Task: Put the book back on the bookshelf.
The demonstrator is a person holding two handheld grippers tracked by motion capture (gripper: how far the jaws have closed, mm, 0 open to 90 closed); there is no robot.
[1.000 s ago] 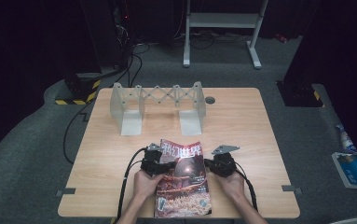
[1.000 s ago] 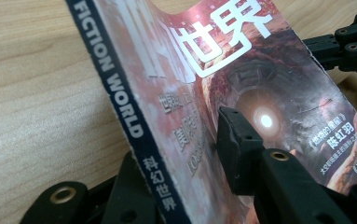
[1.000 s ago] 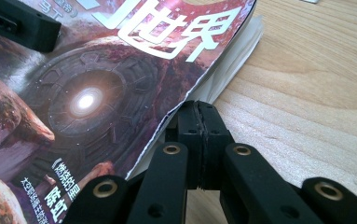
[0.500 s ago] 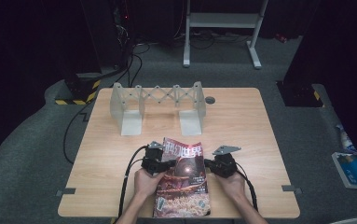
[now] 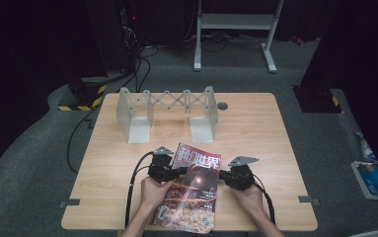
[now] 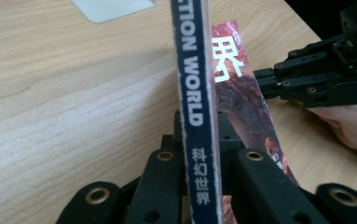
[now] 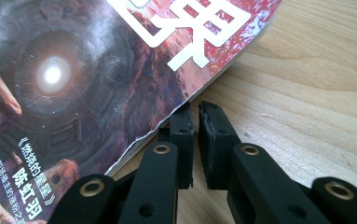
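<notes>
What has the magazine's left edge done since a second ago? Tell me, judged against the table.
Yes. The magazine has tilted: its left edge has lifted off the table in the left claw.
</notes>
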